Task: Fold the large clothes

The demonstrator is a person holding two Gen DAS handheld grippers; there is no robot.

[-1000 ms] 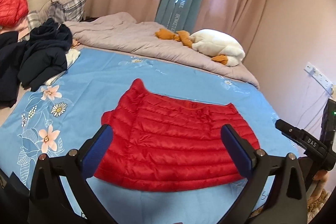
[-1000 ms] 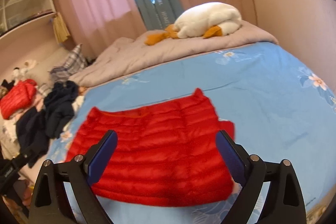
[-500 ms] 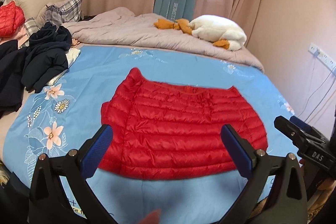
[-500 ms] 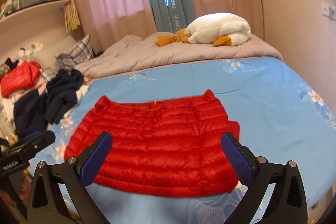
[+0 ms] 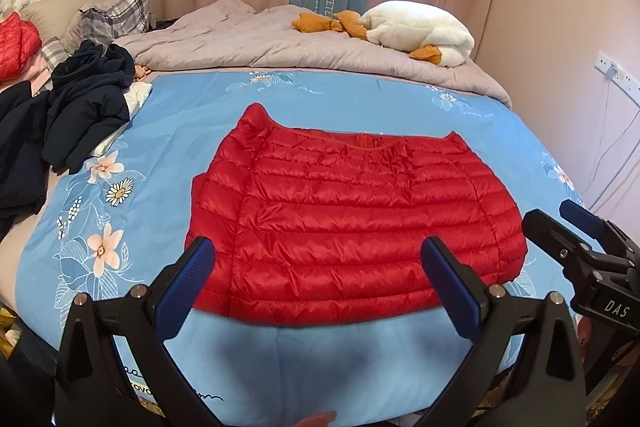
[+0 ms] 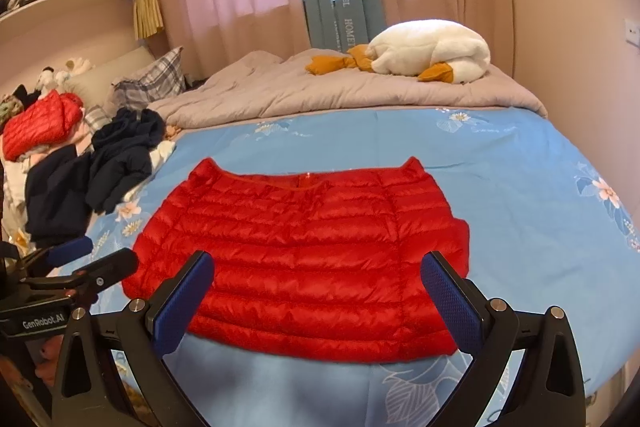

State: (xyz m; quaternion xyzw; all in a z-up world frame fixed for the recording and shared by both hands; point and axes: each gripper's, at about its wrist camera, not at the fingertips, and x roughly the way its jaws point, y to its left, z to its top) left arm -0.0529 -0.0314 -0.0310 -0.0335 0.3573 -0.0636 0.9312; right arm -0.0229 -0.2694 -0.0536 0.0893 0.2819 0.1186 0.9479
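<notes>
A red quilted down jacket [image 5: 352, 215] lies flat and folded into a wide rectangle on the blue floral bedsheet [image 5: 192, 107]; it also shows in the right wrist view [image 6: 308, 255]. My left gripper [image 5: 320, 287] is open and empty, held above the jacket's near edge. My right gripper [image 6: 320, 291] is open and empty, also above the near edge. The right gripper shows at the right of the left wrist view [image 5: 580, 247], and the left gripper at the left of the right wrist view [image 6: 80, 263].
A pile of dark navy clothes [image 5: 80, 99] lies at the bed's left side. Another red jacket [image 6: 40, 127] sits on a heap far left. A grey quilt [image 5: 280, 47] and a white plush goose [image 5: 416, 31] lie at the back. A wall stands to the right.
Both grippers have pulled back and up from the jacket, so more of the bed's near edge shows. The jacket has not moved. Both stay open.
</notes>
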